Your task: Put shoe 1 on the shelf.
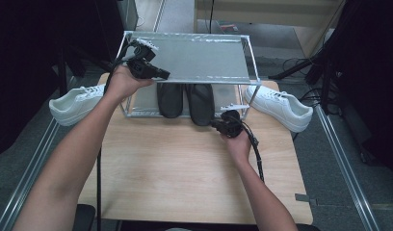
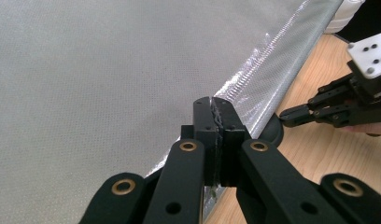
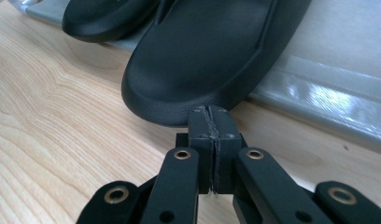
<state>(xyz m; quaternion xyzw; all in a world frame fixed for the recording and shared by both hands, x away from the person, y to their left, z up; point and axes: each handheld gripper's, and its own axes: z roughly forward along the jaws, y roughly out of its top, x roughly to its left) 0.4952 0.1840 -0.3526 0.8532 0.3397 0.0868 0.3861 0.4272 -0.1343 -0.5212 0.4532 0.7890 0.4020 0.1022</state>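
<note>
The right tool (image 1: pixel 217 126) is held clamped tight and empty, tips just at the heel of the right black rubber slipper (image 1: pixel 200 103), lying at twelve o'clock on the wooden tabletop (image 1: pixel 175 168). The left tool (image 1: pixel 162 74), likewise closed on nothing, is poised over the silver mesh rack shelf (image 1: pixel 204 57).

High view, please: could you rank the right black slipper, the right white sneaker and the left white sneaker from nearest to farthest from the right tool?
1. Right black slipper, just ahead of the right tool.
2. Right white sneaker, at the table's right edge.
3. Left white sneaker, far left.
</note>
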